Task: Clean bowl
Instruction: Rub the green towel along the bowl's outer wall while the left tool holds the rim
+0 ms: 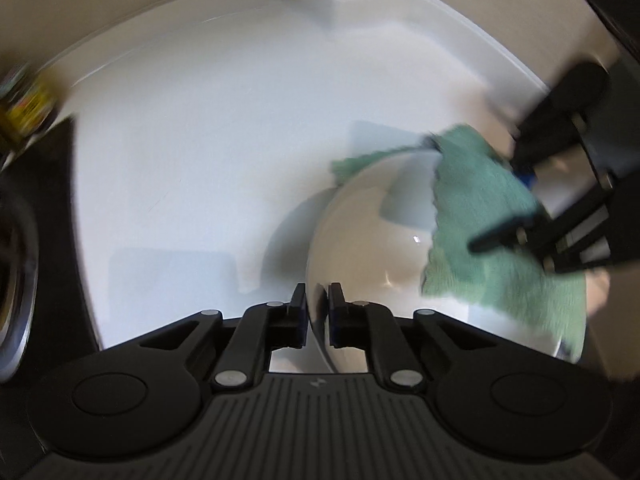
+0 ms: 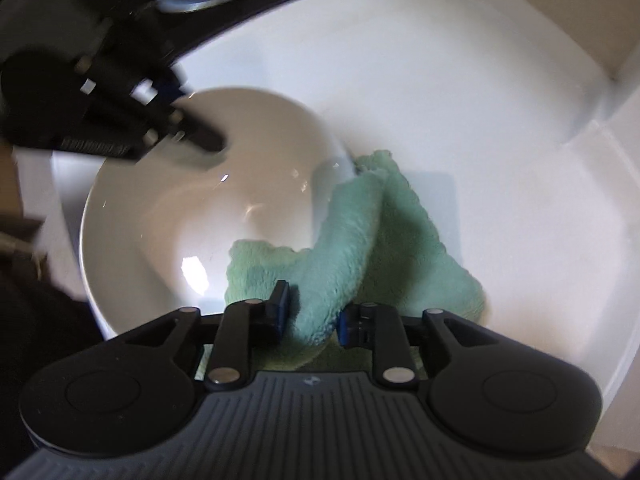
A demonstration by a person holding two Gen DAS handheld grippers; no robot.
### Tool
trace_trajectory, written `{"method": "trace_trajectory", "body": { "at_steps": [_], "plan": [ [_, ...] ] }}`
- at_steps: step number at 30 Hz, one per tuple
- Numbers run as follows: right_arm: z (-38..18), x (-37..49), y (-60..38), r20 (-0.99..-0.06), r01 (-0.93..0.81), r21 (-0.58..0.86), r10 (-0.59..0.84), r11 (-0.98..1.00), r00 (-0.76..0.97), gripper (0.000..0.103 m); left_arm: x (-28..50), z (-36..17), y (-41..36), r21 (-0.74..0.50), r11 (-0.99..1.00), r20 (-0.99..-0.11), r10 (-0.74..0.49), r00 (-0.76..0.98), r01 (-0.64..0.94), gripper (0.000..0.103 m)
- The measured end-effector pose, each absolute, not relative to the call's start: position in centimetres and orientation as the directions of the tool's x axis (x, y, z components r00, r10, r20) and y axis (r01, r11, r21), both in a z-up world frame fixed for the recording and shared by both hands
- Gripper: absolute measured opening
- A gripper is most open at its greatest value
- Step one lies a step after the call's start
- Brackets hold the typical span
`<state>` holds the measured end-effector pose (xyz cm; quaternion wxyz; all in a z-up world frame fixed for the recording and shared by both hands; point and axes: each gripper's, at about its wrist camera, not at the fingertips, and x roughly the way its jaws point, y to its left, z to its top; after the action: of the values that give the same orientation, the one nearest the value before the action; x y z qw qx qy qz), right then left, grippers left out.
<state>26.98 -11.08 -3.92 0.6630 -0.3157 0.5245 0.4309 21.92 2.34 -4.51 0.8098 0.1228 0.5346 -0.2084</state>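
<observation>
- Two wrist views, both looking down into a white basin.
- Left wrist view: left gripper (image 1: 317,312) at bottom centre, jaws drawn narrow and clamped on the rim of the white bowl (image 1: 380,240), one pad outside the wall, one inside.
- Bowl right of centre, over the white sink (image 1: 192,140); inner surface glossy with small highlights.
- Green cloth (image 1: 492,232) draped over the bowl's right side, a strip showing past the far rim; edges blurred.
- Right gripper (image 1: 520,188) entering from the right, black, blurred, in the cloth; jaw state unreadable from this view.
- Yellow patterned item (image 1: 24,100) at the left edge, blurred, unidentifiable; dark surface with a chrome ring (image 1: 16,280) beside the sink's left side.
- Right wrist view: right gripper (image 2: 312,316) at bottom centre, jaws partway apart, a thick fold of green cloth (image 2: 352,248) pinched between the blue pads.
- Cloth lying across the near right rim of the bowl (image 2: 180,208), part inside, part outside on the sink (image 2: 480,100).
- Left gripper (image 2: 160,92) at upper left, blurred, on the bowl's far rim.
</observation>
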Motion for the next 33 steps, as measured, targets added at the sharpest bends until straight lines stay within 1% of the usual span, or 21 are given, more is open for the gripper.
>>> {"method": "trace_trajectory", "body": {
  "at_steps": [2,4,8,9,11,13,15,16,19,21,22,23,26,28,31,33],
  "plan": [
    [-3.9,27.9,-10.6,-0.973,-0.909,0.006,0.213,0.416,0.091,0.021,21.9,-4.4,1.8,0.004,0.858,-0.918,-0.201,0.342,0.514,0.011],
    [-3.5,28.4,-9.5,-0.966,-0.918,-0.063,0.206,0.392,0.154,0.020,21.8,-4.3,1.2,0.035,0.833,-0.920,-0.189,0.343,0.553,0.012],
    [-3.3,28.4,-7.0,-0.957,-0.935,-0.154,0.185,0.319,0.221,0.020,21.4,-4.1,1.0,0.032,0.818,-0.920,-0.201,0.338,0.574,0.012],
    [-3.5,28.4,-6.7,-0.958,-0.938,-0.157,0.183,0.309,0.221,0.021,21.4,-4.1,1.2,0.023,0.827,-0.918,-0.205,0.340,0.562,0.012],
    [-3.7,29.0,-6.4,-0.962,-0.941,-0.127,0.193,0.312,0.194,0.021,21.2,-4.0,1.7,-0.008,0.863,-0.911,-0.215,0.352,0.506,0.012],
    [-3.7,29.3,-6.8,-0.961,-0.939,-0.100,0.211,0.329,0.176,0.019,20.5,-3.8,2.3,-0.055,0.907,-0.903,-0.223,0.367,0.417,0.012],
    [-3.8,29.5,-7.6,-0.957,-0.928,-0.069,0.238,0.367,0.165,0.018,19.8,-3.8,2.9,-0.089,0.932,-0.899,-0.227,0.375,0.351,0.013],
    [-4.0,29.6,-8.2,-0.954,-0.915,-0.045,0.255,0.401,0.159,0.017,19.3,-3.7,3.2,-0.104,0.942,-0.896,-0.228,0.382,0.318,0.017],
    [-4.1,29.5,-9.4,-0.944,-0.876,-0.003,0.288,0.483,0.162,0.016,18.4,-3.6,3.4,-0.117,0.951,-0.890,-0.228,0.396,0.285,0.017],
    [-4.3,29.3,-9.8,-0.941,-0.851,0.002,0.290,0.525,0.176,0.016,19.0,-3.6,3.4,-0.109,0.945,-0.887,-0.232,0.399,0.307,0.016],
    [-4.4,29.2,-9.9,-0.940,-0.842,0.001,0.287,0.539,0.183,0.017,19.2,-3.6,3.4,-0.101,0.942,-0.888,-0.230,0.398,0.320,0.011],
    [-4.4,28.6,-9.9,-0.944,-0.846,-0.008,0.276,0.534,0.183,0.017,19.6,-3.6,3.4,-0.090,0.938,-0.890,-0.226,0.396,0.334,0.009],
    [-4.5,27.0,-9.9,-0.960,-0.891,0.029,0.262,0.453,0.102,0.018,20.5,-3.4,3.0,-0.053,0.917,-0.898,-0.218,0.383,0.396,0.010],
    [-4.4,26.6,-9.9,-0.964,-0.910,0.052,0.258,0.410,0.061,0.020,20.9,-3.4,2.6,-0.013,0.892,-0.902,-0.205,0.379,0.452,0.010],
    [-4.5,27.3,-9.4,-0.968,-0.925,0.045,0.244,0.377,0.053,0.020,20.9,-3.5,2.1,0.029,0.860,-0.907,-0.192,0.375,0.510,0.009],
    [-4.5,27.7,-8.6,-0.970,-0.941,-0.004,0.226,0.339,0.086,0.020,20.9,-3.4,2.1,0.032,0.848,-0.907,-0.198,0.372,0.528,0.009]
  ]
}}
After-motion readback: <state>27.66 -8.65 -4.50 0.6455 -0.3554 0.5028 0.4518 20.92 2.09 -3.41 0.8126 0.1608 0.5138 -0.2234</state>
